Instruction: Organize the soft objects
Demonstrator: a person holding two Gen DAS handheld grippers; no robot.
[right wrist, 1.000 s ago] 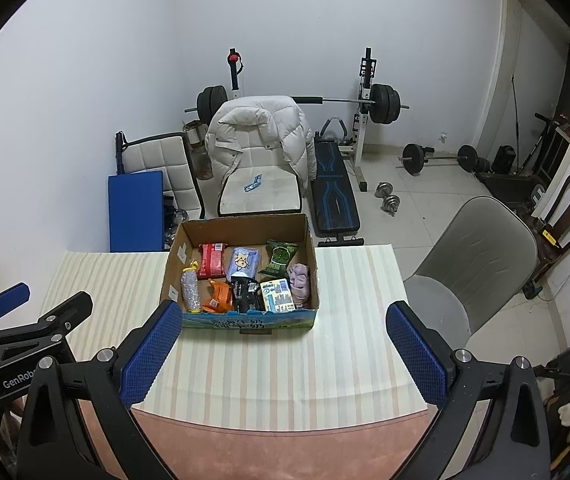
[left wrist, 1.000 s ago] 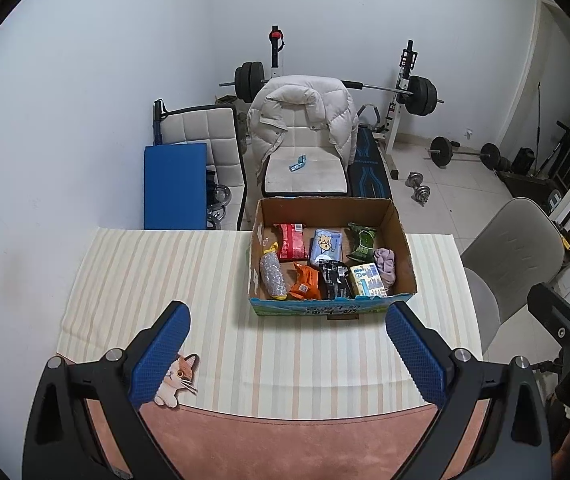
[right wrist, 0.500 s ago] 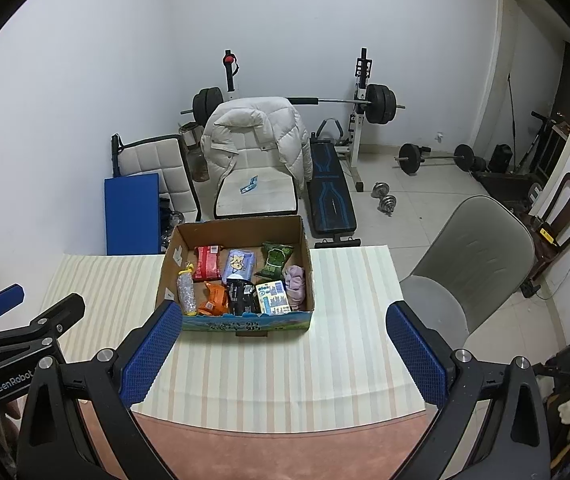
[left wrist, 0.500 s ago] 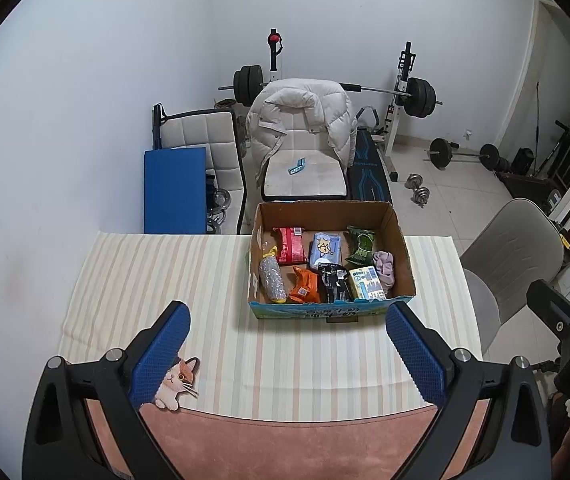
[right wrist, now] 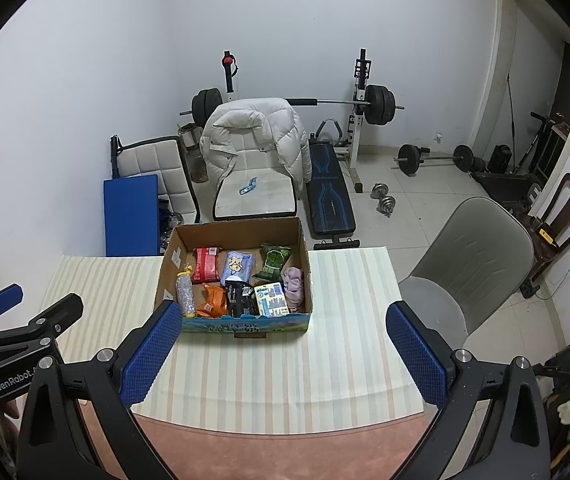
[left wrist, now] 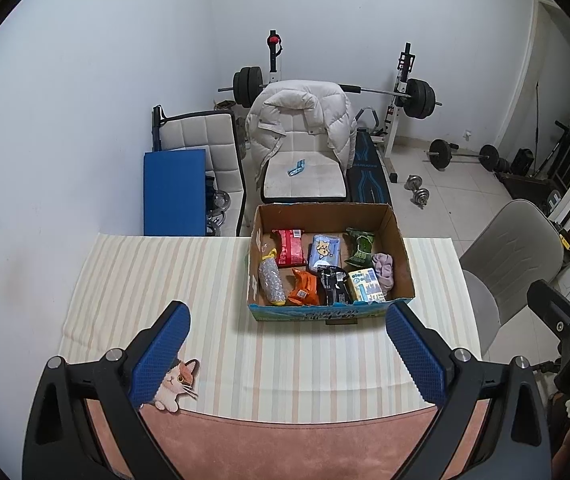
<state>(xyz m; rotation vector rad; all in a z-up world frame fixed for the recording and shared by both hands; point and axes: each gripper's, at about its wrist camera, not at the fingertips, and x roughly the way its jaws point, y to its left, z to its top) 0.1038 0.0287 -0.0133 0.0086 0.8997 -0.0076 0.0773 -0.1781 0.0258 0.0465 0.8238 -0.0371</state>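
A cardboard box (left wrist: pixel 399 240) stands on the striped table, also in the right wrist view (right wrist: pixel 305 240). It holds soft packs: a red pack (left wrist: pixel 289 246), a blue pack (left wrist: pixel 324 250), a green pack (left wrist: pixel 359 246), an orange pack (left wrist: pixel 304 287), a black pack (left wrist: pixel 333 283), a bubble-wrapped bottle (left wrist: pixel 271 282), a blue-white carton (left wrist: pixel 365 286) and a lilac cloth (left wrist: pixel 383 268). My left gripper (left wrist: pixel 288 354) is open and empty, held above the table's near side. My right gripper (right wrist: pixel 281 350) is open and empty in front of the box.
A cat sticker (left wrist: pixel 177 384) lies at the table's near left. The striped cloth (left wrist: pixel 157 280) ends at a pink mat edge (left wrist: pixel 285 440). Beyond the table stand a white chair with a puffer jacket (left wrist: pixel 301 120), a grey chair (left wrist: pixel 513 248) and gym weights (left wrist: pixel 417 98).
Both grippers have drawn back and up a little, so the box looks smaller and farther. Both stay open. Nothing in the box has moved.
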